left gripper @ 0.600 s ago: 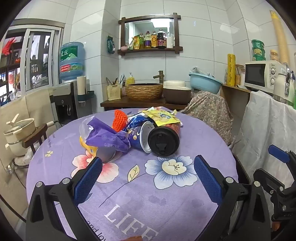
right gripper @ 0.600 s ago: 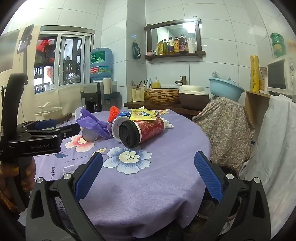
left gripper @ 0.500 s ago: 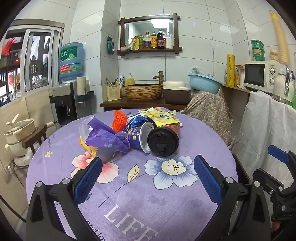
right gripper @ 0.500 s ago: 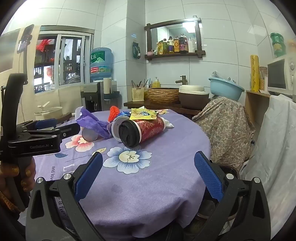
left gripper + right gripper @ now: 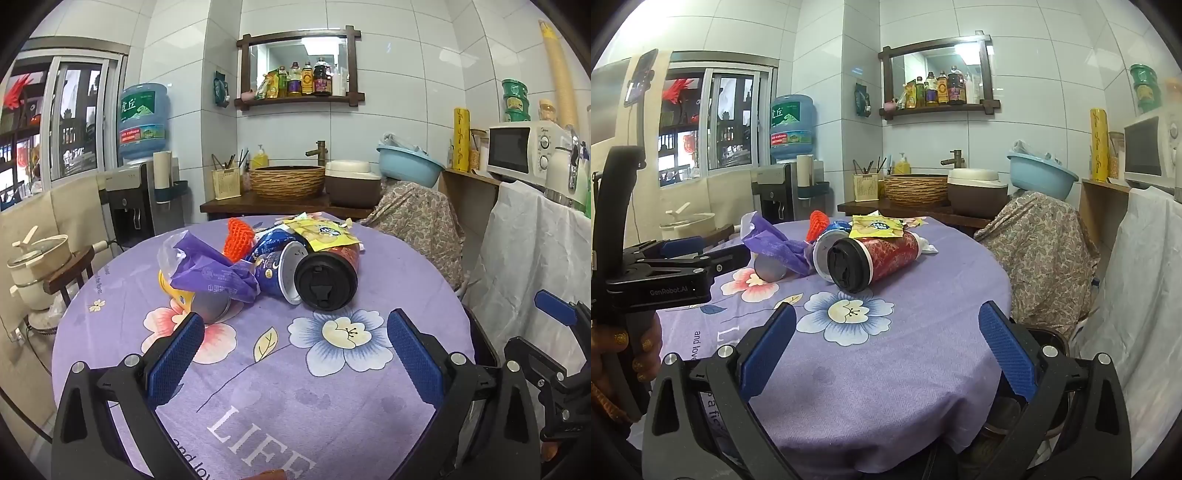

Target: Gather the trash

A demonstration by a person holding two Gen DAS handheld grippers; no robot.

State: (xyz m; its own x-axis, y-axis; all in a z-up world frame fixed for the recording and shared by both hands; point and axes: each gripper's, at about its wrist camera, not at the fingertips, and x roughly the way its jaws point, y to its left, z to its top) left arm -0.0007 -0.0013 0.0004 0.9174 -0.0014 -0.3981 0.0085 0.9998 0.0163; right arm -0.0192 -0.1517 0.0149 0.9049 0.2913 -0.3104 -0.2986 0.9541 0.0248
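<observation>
A round counter (image 5: pixel 258 387) under a purple flowered cloth stands in a white-tiled kitchen; behind its far edge are a basket sink (image 5: pixel 288 181), a water dispenser (image 5: pixel 142 122) and a microwave (image 5: pixel 517 147); the trash (image 5: pixel 266 266) lies heaped near the counter's far side: a red cup with a black lid (image 5: pixel 327 280) on its side, a blue cup, purple wrapper, yellow packet, orange mesh; both the left hand-held gripper (image 5: pixel 295 350) and the right hand-held gripper (image 5: pixel 886 350) hang wide apart and empty over the near edge.

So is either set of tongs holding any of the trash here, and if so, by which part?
Nothing is held. The left tongs and right tongs are both open and empty, short of the trash pile on the table.
</observation>
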